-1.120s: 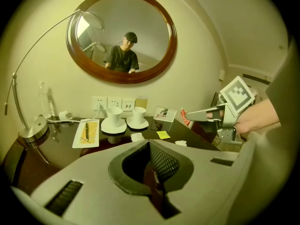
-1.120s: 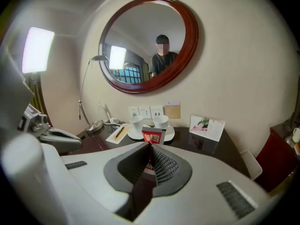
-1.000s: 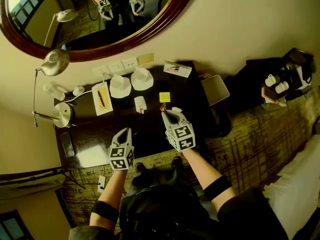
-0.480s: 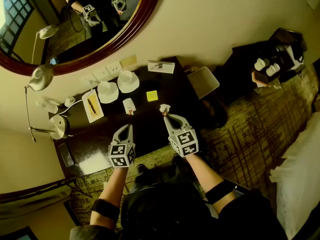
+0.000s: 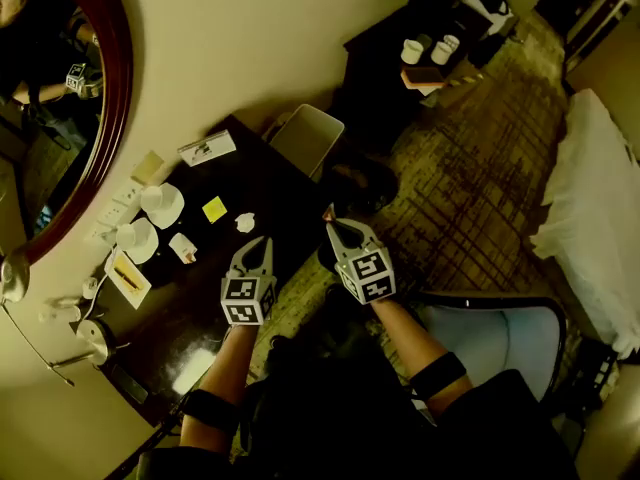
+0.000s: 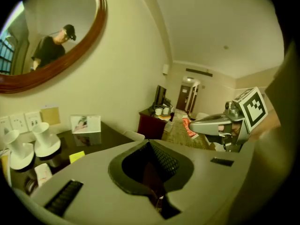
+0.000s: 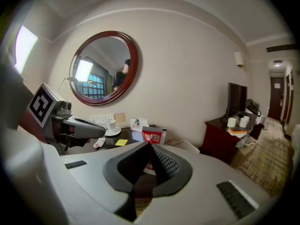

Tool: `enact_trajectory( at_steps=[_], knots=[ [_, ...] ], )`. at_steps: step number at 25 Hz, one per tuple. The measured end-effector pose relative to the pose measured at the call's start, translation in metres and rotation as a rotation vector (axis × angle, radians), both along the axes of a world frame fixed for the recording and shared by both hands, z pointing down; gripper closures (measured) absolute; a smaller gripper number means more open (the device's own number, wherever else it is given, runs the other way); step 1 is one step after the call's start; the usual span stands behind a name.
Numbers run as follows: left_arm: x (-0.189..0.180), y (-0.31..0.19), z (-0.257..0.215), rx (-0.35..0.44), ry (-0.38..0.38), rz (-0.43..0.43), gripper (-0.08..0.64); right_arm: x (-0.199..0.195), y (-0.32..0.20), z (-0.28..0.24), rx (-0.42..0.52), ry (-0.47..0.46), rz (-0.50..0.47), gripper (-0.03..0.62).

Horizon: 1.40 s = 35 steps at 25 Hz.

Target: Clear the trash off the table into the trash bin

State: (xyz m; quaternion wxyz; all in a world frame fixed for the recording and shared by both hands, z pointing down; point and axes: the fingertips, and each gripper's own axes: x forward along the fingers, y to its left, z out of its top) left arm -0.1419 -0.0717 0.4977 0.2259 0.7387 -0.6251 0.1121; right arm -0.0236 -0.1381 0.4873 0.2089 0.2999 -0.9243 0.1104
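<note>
Nearer the table edge than before, right claw grasping red wrapper, left claw clenched empty

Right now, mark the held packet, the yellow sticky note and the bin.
packet (image 7: 152,135): right gripper view, red printed face.
sticky note (image 5: 214,209): head view, its middle.
bin (image 5: 326,115): head view, far rim.

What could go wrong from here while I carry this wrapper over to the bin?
The right gripper pinches the red-and-white wrapper only at the tips of its fingers; it might slip out before the trash bin. Later, the small packet lies close to a cup, which could get knocked.
</note>
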Motion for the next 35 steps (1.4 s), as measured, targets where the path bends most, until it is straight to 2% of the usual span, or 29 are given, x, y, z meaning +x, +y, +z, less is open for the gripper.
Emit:
enact_trajectory(
  at_steps=[4,7,11,16,24,35],
  knots=[
    [0.073,-0.037,0.003,-0.002,0.015,0.164,0.559,0.084,-0.017,0.009,-0.014,0.024,0.176,0.554],
    [0.124,-0.053,0.008,-0.010,0.021,0.263,0.559,0.132,-0.020,0.024,-0.024,0.043,0.264,0.552],
    [0.177,-0.059,0.023,-0.059,0.036,0.362,0.559,0.166,-0.015,0.043,-0.076,0.056,0.329,0.549],
    [0.220,-0.055,0.064,-0.135,0.056,0.425,0.559,0.190,-0.009,0.108,-0.162,0.077,0.364,0.548],
    [0.254,-0.045,0.207,-0.294,0.040,0.468,0.559,0.201,0.001,0.261,-0.325,0.108,0.394,0.545],
    [0.259,-0.039,0.424,-0.443,0.017,0.446,0.559,0.210,0.016,0.489,-0.475,0.148,0.420,0.540]
  ],
)
